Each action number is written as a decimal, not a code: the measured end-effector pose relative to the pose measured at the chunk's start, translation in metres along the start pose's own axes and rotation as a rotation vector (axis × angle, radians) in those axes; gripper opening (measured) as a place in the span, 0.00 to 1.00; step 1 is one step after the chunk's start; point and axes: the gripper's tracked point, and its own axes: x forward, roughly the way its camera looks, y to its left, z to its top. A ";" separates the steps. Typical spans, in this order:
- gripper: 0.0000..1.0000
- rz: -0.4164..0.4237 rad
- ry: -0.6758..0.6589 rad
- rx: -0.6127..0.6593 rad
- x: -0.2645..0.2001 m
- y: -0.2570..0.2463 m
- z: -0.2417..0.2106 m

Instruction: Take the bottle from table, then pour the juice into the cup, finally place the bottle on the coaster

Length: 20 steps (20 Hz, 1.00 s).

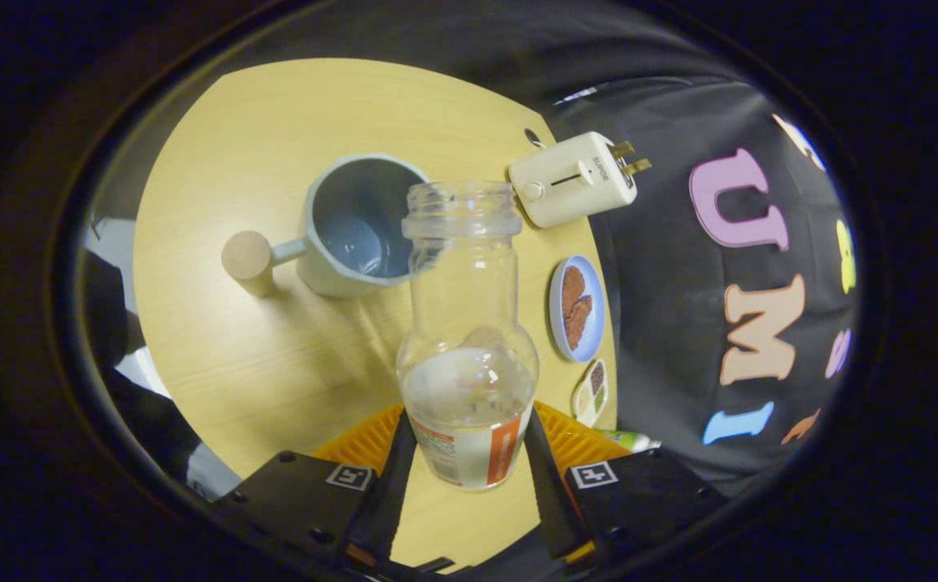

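Surface: one pale wooden table [275,356], dark booth wall to the right.
Gripper [469,461]: both fingers clamp one clear open bottle [469,339] at its labelled base; a little liquid inside.
Cup [359,226]: one grey-blue, empty, wooden handle, just beyond the bottle's mouth, far left.
Others: one white toaster [574,178] far right; one small plate [576,307] and one small dish [591,394] near the table's right edge.

Staged recording booth — black cloth wall [679,267]; round wooden table [218,339] w/ toaster [572,179]
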 end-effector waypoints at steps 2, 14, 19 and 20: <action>0.72 0.016 -0.031 0.079 -0.002 0.002 0.000; 0.74 0.070 -0.124 0.530 0.000 -0.003 -0.030; 0.74 0.074 -0.172 0.707 0.007 -0.017 -0.035; 0.74 0.073 -0.189 0.728 0.008 -0.018 -0.035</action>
